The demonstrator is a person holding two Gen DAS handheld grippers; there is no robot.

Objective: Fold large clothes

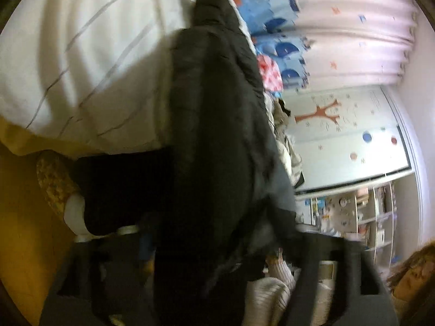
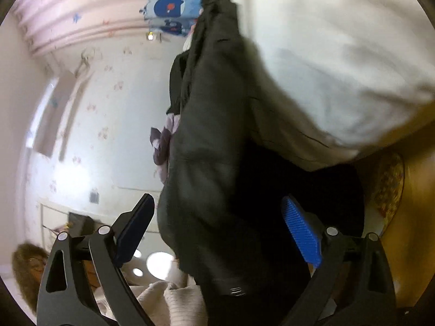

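In the left wrist view, a yellow floor [image 1: 19, 231] fills the lower left of the frame, with a floral slipper [image 1: 55, 182] over a white sock on it. Above them a white bed sheet [image 1: 81, 62] with thin grey stripes takes up the upper left. The dark jacket [image 1: 217, 141], the large garment to fold, hangs as a broad dark band down the middle, from the top centre to the bottom, and blocks most of the view ahead. Right of it are a blue whale-print cloth [image 1: 274, 24], a pink curtain [image 1: 353, 27], a white wardrobe door [image 1: 348, 135] with a red tree decal, and cluttered shelves [image 1: 367, 217] at lower right. The left gripper [image 1: 217, 285] is blurred at the bottom edge; its fingers stand spread wide, the jacket's lower end hanging loosely between them, with no pad seen pressing on it.

In the right wrist view, the curtain and a flower-patterned wall [image 2: 95, 125] occupy the left half, and a person's hair shows at lower left. The jacket [image 2: 217, 163] again runs down the centre, with the sheet [image 2: 339, 54] at upper right and the floor at the far right edge. The right gripper [image 2: 217, 233] has its blue-padded fingers [image 2: 301, 236] spread wide on either side of the jacket's hanging end, the pads clear of the cloth. A cream knit sleeve [image 2: 174, 304] lies at bottom centre.

No readable writing shows in either view.
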